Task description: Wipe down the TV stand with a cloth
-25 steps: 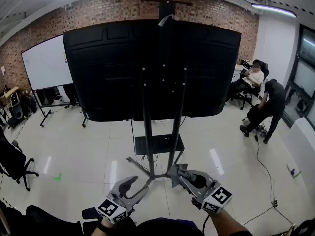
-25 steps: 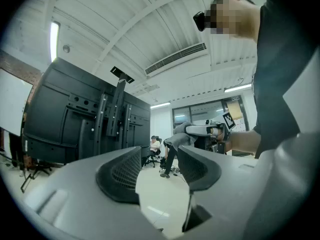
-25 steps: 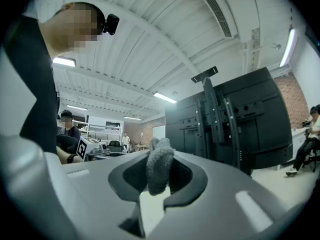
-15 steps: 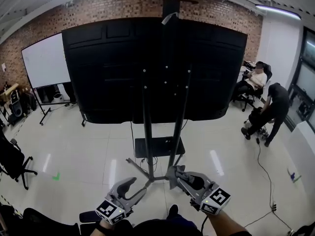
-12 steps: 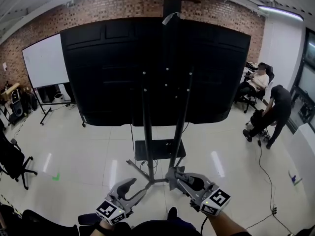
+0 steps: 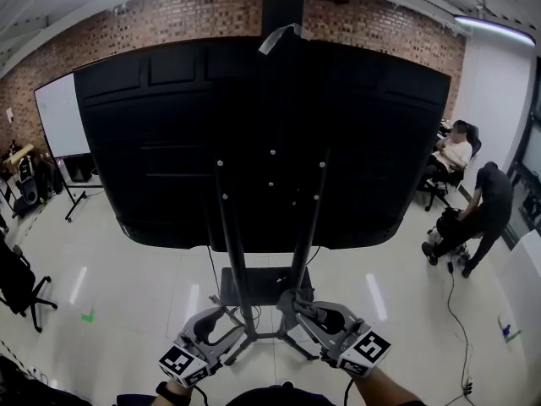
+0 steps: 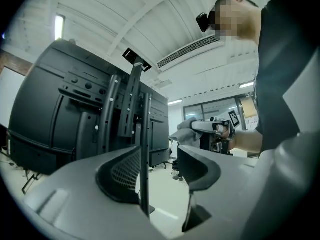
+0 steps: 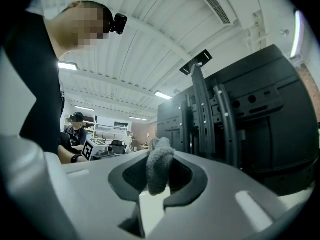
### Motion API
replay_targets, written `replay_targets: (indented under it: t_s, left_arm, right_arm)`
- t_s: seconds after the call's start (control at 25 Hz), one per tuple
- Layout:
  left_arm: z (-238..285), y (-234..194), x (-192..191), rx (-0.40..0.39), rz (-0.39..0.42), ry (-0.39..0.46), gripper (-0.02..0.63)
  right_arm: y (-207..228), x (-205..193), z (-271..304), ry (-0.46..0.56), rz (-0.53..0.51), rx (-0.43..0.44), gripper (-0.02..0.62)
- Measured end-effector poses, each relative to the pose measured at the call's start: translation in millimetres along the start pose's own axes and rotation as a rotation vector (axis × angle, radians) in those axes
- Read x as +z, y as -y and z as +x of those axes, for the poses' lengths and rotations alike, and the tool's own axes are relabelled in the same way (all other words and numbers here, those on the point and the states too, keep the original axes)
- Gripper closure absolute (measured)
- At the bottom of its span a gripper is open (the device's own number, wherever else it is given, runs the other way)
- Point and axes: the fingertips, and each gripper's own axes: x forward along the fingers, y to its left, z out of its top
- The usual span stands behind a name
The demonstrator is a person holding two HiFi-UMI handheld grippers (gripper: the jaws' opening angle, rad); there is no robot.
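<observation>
TV stand: fills the middle of the head view. Two dark uprights rise toward 12 o'clock against the back of the screen, and the splayed base legs rest on the floor at 6 o'clock.
TV: large and black, seen from its back and mounted on the uprights.
Shelf: dark and flat, low between the uprights and just above the base.
Left gripper: at 7 o'clock in the head view, near the base legs. Its own view shows the jaws parted with nothing clamped. One stand upright shows in the gap close to the left-hand jaw; I cannot tell whether it touches.
Right gripper: at 5 o'clock, just beside the right upright's foot, with its jaws closed on the cloth.
Cloth: grey and fuzzy, a bunched wad standing up between the right gripper's jaws. In the head view it is at the gripper's tip.
Floor: pale and glossy, with a thin cable trailing at 4 o'clock.
Whiteboard: on a rolling frame at 9 o'clock, before the brick wall.
Office chair: black, at 8 o'clock.
People: a seated person and a bent-over person at 3 o'clock, well apart from the stand.
</observation>
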Motion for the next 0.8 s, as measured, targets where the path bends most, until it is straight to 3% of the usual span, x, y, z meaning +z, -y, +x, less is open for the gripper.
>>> replay_targets:
  t_s: [0.32,0.52,0.8]
  left_arm:
    - [67.4,-28.9,38.3,0.045,0.085,0.051,0.356]
    - [74.3,-46.4,49.2,0.055,0.098,0.057,0.356]
    - [80.1,-71.1,83.2,0.001,0.135,0.089,0.356]
  right_arm:
    - [78.8,24.7,23.8,0.036,-0.056,0.063,0.538]
    - [92.2,40.8,45.5,0.074,-0.079,0.081,0.538]
    - [92.7,91.9,72.4,0.151,-0.212,0.058,0.538]
